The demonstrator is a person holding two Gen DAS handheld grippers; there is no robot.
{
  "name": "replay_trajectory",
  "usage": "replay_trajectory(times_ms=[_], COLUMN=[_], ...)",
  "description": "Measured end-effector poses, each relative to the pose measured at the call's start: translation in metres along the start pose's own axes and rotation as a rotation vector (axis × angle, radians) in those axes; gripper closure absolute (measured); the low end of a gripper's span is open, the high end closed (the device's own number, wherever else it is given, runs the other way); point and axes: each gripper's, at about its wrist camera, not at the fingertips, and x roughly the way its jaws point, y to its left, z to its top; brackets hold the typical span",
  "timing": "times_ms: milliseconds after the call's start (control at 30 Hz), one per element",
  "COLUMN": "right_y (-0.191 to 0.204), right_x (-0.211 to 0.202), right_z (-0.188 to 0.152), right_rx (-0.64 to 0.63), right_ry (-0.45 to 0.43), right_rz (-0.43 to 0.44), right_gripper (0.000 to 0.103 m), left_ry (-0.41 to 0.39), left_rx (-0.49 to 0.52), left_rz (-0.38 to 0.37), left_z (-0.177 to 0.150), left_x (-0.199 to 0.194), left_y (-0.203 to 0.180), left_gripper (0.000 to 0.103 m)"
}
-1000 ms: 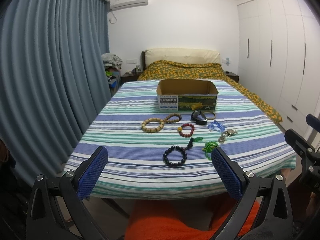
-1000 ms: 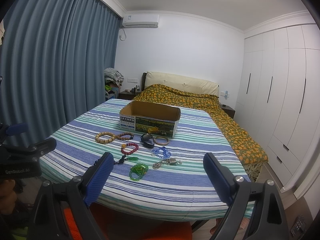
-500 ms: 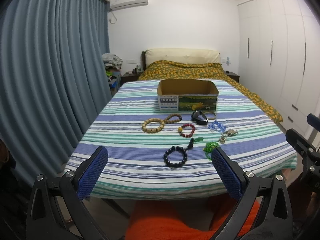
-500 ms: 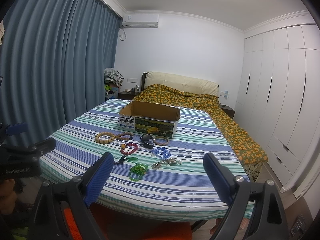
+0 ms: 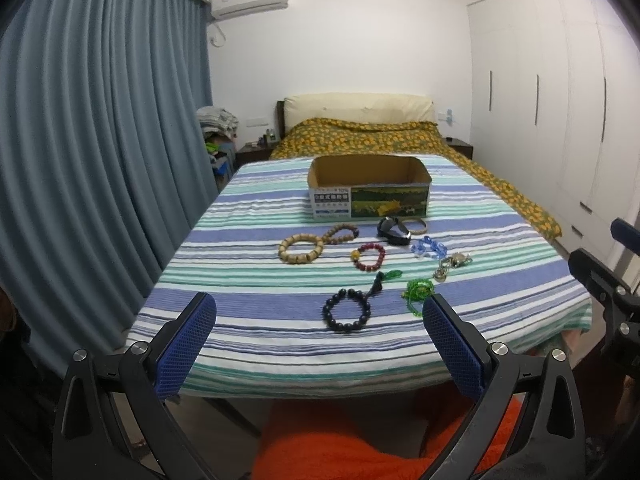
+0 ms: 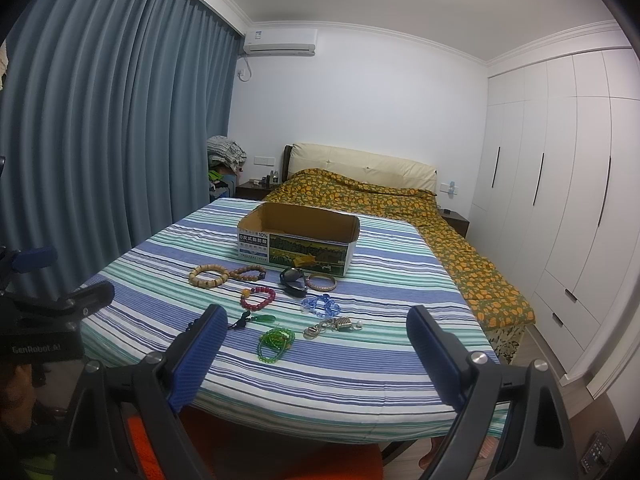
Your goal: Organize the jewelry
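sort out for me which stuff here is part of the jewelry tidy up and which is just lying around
Part of the job: cardboard box, tan wooden bead bracelet, dark red bead bracelet, black bead bracelet, green bead bracelet, blue bracelet.

Just lying about: orange floral quilt, pile of clothes, blue curtain.

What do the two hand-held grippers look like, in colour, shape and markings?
Both look alike. The left gripper and the right gripper each have a black frame of angular, cut-out links joined by silver round bolts. The fingers carry long, flat blue pads with a fine grid texture. In the right wrist view, the left gripper's black body bears pale "GenRobot.AI" lettering. No cables are visible.
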Motion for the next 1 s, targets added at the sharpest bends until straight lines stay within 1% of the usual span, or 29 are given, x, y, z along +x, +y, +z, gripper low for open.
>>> replay_trajectory(times_ms=[133,333,467,600,767,900,1000], right_y=[-0.003,-0.011,-0.020,-0.028,-0.043,-0.055,-0.062], right_x=[0.001,0.005,0.008,0.015,0.029,0.044,0.058], right_z=[0.000,0.000,0.002,0.003,0.002,-0.001,-0.005], right_rx=[0.010,0.024,0.047,0.062,0.088,0.107,0.120], right_ry=[-0.003,0.001,-0.008,-0.008,0.013,0.043,0.070], right_rz=[-0.006,-0.017,-0.034,-0.045,-0.059,-0.075,-0.081], right_gripper=[0.010,0.010,0.010,0.010,0.010,0.010,0.010], left_ry=[0.040,0.055,0.065,0.070,0.084,0.116,0.146], left_rx=[-0.006,-0.006,0.007,0.019,0.041,0.047,0.034], left_rz=[-0.021,-0.026,-0.014,-0.022,-0.025,-0.049,-0.053], left_z=[-0.001,0.000,0.001,0.004,0.007,0.010,0.009], left_x=[0.007,0.010,0.020,0.029,0.043,0.062,0.077], left_y=[0.002,0.005,0.006,0.005,0.005,0.006,0.010], left_gripper=[0.000,0.000,0.000,0.000,0.000,0.000,0.000])
